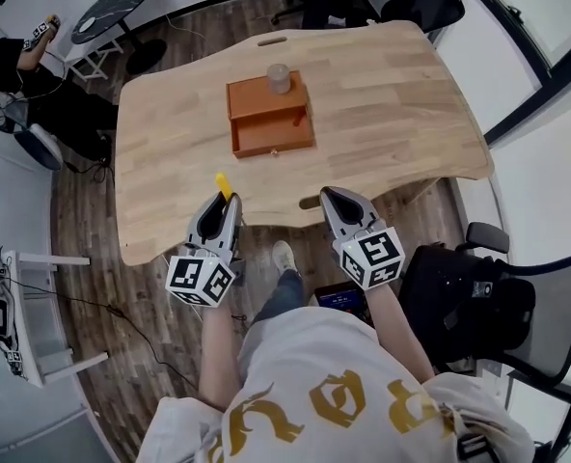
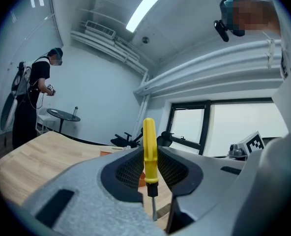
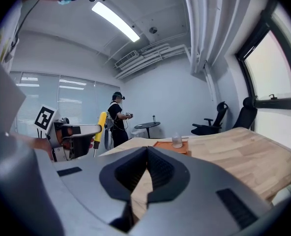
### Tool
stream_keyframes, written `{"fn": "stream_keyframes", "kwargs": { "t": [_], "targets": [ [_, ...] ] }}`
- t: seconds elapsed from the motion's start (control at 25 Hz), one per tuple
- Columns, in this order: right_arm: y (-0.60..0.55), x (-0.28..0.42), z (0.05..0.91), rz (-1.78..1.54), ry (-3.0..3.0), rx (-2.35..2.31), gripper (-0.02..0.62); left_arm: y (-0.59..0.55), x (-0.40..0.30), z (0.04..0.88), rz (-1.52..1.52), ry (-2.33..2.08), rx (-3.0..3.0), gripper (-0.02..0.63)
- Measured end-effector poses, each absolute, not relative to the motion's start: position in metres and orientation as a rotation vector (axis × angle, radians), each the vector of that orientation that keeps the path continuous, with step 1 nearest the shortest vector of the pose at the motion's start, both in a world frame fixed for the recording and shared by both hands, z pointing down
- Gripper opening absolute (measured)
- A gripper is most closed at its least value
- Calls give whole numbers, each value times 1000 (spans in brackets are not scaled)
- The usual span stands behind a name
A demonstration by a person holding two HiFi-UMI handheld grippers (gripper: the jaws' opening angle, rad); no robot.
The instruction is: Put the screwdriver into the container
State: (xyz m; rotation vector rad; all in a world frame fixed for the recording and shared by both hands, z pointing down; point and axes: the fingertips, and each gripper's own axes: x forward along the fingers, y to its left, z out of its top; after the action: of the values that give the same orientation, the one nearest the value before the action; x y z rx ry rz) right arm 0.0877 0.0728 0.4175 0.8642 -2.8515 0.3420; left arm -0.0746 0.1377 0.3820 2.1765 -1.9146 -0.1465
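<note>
Yellow screwdriver [image 2: 150,151], one, in left tool [image 1: 226,205]; one container [image 1: 269,116].

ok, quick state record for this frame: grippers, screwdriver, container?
left gripper: shut on the screwdriver, yellow handle sticking out past the jaws
right gripper: jaws together, nothing between them
screwdriver: held at the table's near edge, not yet in the container
container: orange tray, mid-table, beyond both grippers
cup: clear, at the tray's far edge
table: wooden

One screwdriver [image 2: 150,151], one orange container [image 1: 257,102], one clear cup [image 1: 279,78], one table [image 1: 392,95], perhaps three office chairs [image 1: 430,3].
</note>
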Motion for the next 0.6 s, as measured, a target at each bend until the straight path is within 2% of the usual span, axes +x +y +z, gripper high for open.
{"fn": "stream_keyframes", "kwargs": {
  "t": [0.6],
  "targets": [
    [-82, -5, 448, 432, -2692, 998, 11, -29, -175, 420, -92, -1759, 2185, 84]
  ]
}}
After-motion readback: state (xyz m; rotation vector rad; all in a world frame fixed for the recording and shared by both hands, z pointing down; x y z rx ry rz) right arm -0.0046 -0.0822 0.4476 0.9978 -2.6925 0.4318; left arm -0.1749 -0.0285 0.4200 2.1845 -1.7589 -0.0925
